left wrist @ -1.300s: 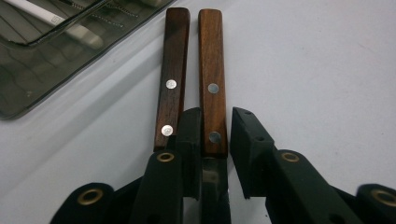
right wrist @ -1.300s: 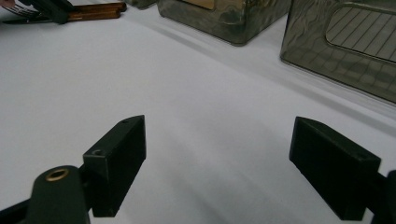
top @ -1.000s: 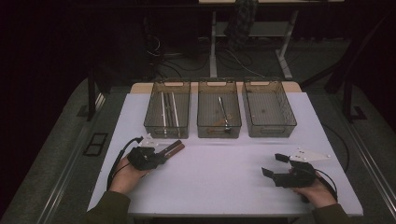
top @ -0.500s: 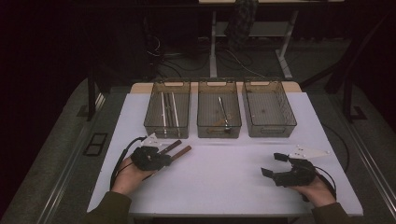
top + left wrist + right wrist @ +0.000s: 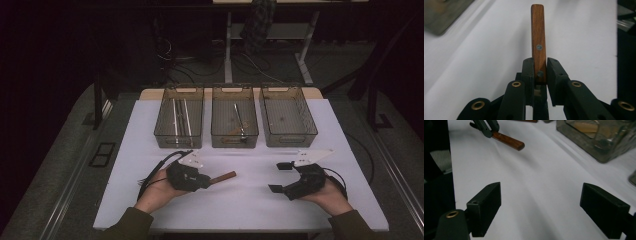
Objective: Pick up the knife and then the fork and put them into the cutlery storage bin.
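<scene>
The wooden handle (image 5: 538, 47), pinched at one end by the closed left gripper (image 5: 540, 72) near the table's (image 5: 250, 210) front edge, could pivot loose; the right gripper (image 5: 540, 210) gapes empty.

The long wooden handle with two metal rivets (image 5: 538, 47) runs down between the jaws of the left gripper (image 5: 540, 71), and its near end is hidden behind them; whatever tool head it carries lies out of sight under the gripper body. In the high view that same end disappears beneath the gripper and the hand. In the right gripper view, the far clear plastic bin (image 5: 599, 137), ahead and to the right of the right gripper (image 5: 541, 207), is cut off by the top and right edges, and its pale contents are too blurred to identify. The left gripper there is cropped at the top edge.
</scene>
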A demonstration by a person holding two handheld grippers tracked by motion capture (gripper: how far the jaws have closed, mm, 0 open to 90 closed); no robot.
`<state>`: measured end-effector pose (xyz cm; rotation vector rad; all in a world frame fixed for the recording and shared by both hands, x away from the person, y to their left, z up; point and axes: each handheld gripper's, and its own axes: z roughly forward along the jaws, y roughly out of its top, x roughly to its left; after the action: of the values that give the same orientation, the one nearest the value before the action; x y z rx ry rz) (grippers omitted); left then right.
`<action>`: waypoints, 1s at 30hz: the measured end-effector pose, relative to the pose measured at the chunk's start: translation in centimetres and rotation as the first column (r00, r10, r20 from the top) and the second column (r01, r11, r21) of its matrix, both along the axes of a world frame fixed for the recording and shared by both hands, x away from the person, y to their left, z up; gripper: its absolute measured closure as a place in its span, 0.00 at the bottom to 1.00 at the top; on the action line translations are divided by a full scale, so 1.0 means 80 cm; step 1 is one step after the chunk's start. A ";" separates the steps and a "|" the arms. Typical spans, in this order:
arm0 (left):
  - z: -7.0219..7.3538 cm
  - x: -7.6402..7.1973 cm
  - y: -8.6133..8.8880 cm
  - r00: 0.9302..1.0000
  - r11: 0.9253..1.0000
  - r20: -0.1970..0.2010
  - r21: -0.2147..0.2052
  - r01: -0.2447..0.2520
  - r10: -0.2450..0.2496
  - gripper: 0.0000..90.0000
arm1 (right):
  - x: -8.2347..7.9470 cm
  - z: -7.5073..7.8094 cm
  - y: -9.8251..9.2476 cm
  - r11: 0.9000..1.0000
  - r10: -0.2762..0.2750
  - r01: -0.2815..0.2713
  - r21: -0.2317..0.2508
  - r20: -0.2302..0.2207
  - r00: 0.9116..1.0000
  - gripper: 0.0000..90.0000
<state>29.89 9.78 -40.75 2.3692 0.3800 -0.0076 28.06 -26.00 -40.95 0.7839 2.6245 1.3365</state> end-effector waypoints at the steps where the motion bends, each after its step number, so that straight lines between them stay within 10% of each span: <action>1: 0.001 0.001 -0.005 1.000 1.000 0.003 0.001 0.015 -0.015 0.85 | 0.002 0.001 0.004 1.000 0.015 -0.015 -0.008 0.003 1.000 0.19; 14: 0.016 0.008 -0.066 0.980 0.980 0.018 0.027 0.199 -0.200 0.85 | 0.021 0.010 0.063 0.974 0.214 -0.215 -0.075 -0.024 0.977 0.20; 25: 0.019 -0.005 -0.081 0.961 0.961 0.029 0.050 0.272 -0.274 0.85 | 0.021 -0.003 0.103 0.910 0.373 -0.390 -0.141 -0.132 0.918 0.52; 30: 0.019 -0.010 -0.085 0.952 0.951 0.032 0.062 0.302 -0.305 0.85 | 0.015 -0.005 0.111 0.896 0.389 -0.410 -0.173 -0.139 0.910 0.62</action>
<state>29.06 2.97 -39.26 2.4570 -0.0076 -0.0932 29.24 -17.11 -41.37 0.2962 3.0603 1.1024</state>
